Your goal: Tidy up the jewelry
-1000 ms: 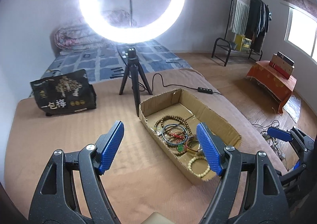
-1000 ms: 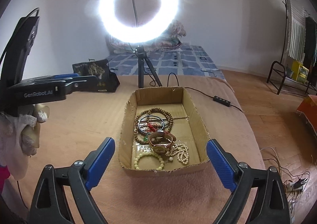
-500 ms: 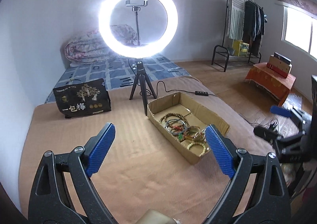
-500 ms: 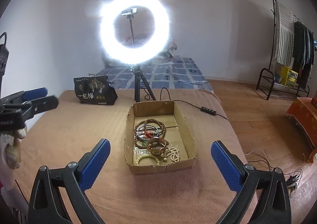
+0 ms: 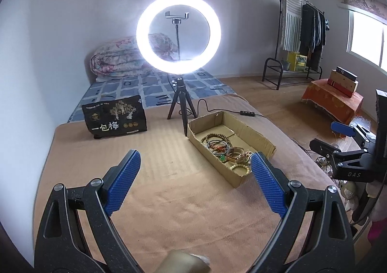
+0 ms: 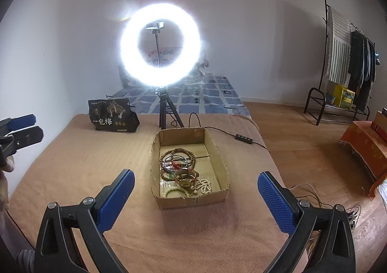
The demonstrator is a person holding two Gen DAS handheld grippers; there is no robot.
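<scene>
A shallow cardboard box (image 6: 216, 152) (image 5: 256, 132) lies on the brown blanket and holds a pile of jewelry: a brown bead necklace (image 6: 177, 152) (image 5: 212, 137), a gold watch (image 6: 186, 177) (image 5: 233, 152), and pale bead strings (image 6: 204, 186) (image 5: 241, 168). My right gripper (image 6: 196, 184) is open, held back and above the box's near end, with nothing between its blue pads. My left gripper (image 5: 194, 166) is open too, over bare blanket left of the box, holding nothing. The right gripper (image 5: 346, 137) shows at the left wrist view's right edge.
A lit ring light on a black tripod (image 6: 160, 48) (image 5: 179, 33) stands just behind the box, its cable (image 6: 241, 139) trailing right. A black printed bag (image 6: 111, 116) (image 5: 115, 117) sits at the back left. A bed, clothes rack (image 6: 348, 60) and orange-covered stand (image 5: 333, 101) lie beyond.
Both grippers have pulled back and risen away from the box, which now looks smaller and farther. The left gripper's jaws have spread wider; the jewelry stays in the box.
</scene>
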